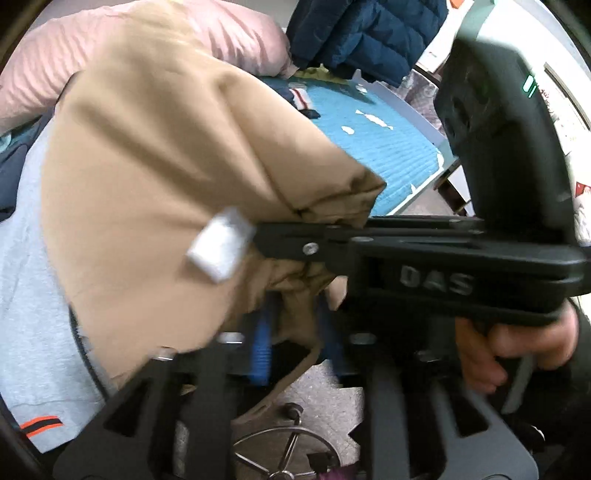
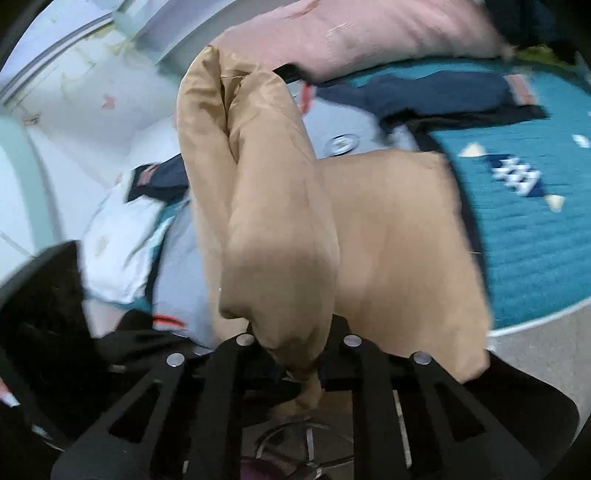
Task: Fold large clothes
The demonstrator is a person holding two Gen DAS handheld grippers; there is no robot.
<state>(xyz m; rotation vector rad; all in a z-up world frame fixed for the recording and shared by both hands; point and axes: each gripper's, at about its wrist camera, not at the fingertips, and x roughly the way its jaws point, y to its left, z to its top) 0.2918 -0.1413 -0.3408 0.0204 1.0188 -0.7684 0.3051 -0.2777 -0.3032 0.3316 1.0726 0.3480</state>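
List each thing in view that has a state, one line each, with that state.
tan garment: bunched, lifted, partly draped over the grey shirt.
right hand-held gripper: shut on the tan garment.
left hand-held gripper: open, tan fabric hanging between its blue fingers.
grey shirt: spread flat on the bed.
navy garment: lying unfolded on the teal bed cover.
pink pillow: lying at the head of the bed.

tan garment (image 2: 280, 229) hides right jaws, left jaws blurred, bed (image 1: 388, 147) smeared

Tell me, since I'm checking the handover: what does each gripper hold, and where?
The right gripper pinches the tan garment at a bunched lower edge. The left gripper has tan cloth between its jaws, which stand apart, so no clear hold.
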